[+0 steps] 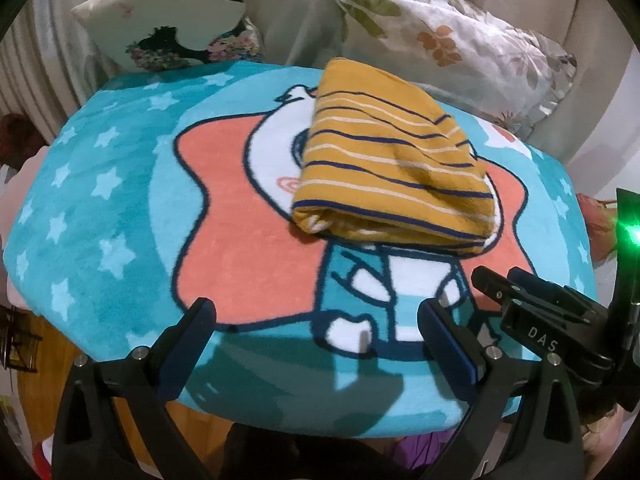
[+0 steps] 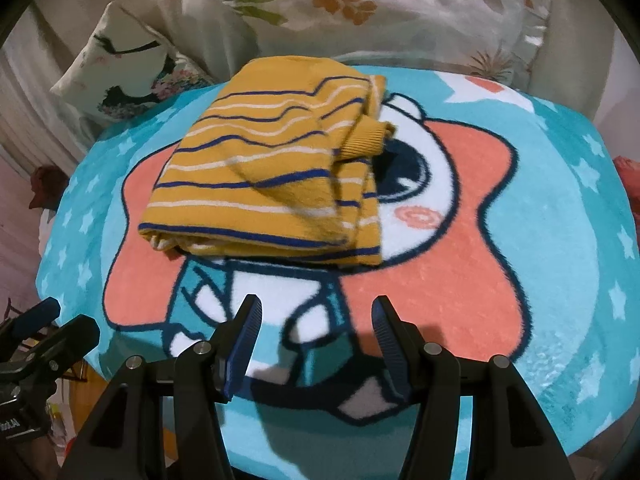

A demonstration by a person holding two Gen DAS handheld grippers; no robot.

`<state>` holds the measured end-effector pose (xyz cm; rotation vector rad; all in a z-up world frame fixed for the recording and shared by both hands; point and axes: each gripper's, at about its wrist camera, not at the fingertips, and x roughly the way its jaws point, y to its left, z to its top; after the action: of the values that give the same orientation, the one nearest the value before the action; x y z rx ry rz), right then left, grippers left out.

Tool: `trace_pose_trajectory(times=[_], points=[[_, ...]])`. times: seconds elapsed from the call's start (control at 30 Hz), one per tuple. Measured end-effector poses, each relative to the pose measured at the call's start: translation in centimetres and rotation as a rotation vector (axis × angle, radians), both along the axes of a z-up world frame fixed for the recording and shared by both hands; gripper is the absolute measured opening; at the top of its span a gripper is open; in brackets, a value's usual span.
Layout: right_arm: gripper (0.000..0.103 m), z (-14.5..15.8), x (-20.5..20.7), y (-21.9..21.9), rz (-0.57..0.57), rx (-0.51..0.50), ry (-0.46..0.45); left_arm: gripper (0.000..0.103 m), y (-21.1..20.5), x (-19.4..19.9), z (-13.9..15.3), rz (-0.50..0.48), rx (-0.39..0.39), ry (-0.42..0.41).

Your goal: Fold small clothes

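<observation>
**Desk:** What do I have in front of me?

**Operator:** A mustard-yellow striped garment [image 1: 394, 164], folded into a thick bundle, lying on the cartoon blanket [image 1: 120, 208] I work over, towards its far side. It covers part of the printed character's face. From my right wrist camera a ribbed cuff [image 2: 370, 136] pokes out of the fold on the bundle's right.

**Desk:** And your tools?

**Operator:** My left gripper [image 1: 316, 320] hangs near the blanket's front edge with its fingers spread wide, nothing between them. My right gripper [image 2: 316, 322] is likewise parted and empty, well short of the bundle.

**Desk:** Any writing?

**Operator:** In the left view, white letters "DAS" on the body of the right gripper beside me. The other gripper's label in the right view is cut off; I cannot read it.

**Desk:** Background?

**Operator:** A leaf-print pillow [image 1: 460, 36] and a floral cushion [image 1: 168, 20] behind the blanket.
</observation>
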<state>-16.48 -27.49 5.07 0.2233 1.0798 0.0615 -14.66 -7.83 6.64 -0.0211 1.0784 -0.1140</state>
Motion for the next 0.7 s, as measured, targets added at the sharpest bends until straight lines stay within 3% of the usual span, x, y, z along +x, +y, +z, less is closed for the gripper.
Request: trace_pose_trajectory(times=[0.37, 0.7], points=[[0.062, 0.0, -1.2, -4.4, -0.112, 0.006, -0.015, 0.101, -3.0, 1.1, -1.7, -0.054, -0.010, 0.065], [0.063, 0.2, -0.4, -5.0, -0.107, 0.023, -0.033, 0.101, -3.6, 1.9, -2.0, -0.043, -0.005, 0.079]])
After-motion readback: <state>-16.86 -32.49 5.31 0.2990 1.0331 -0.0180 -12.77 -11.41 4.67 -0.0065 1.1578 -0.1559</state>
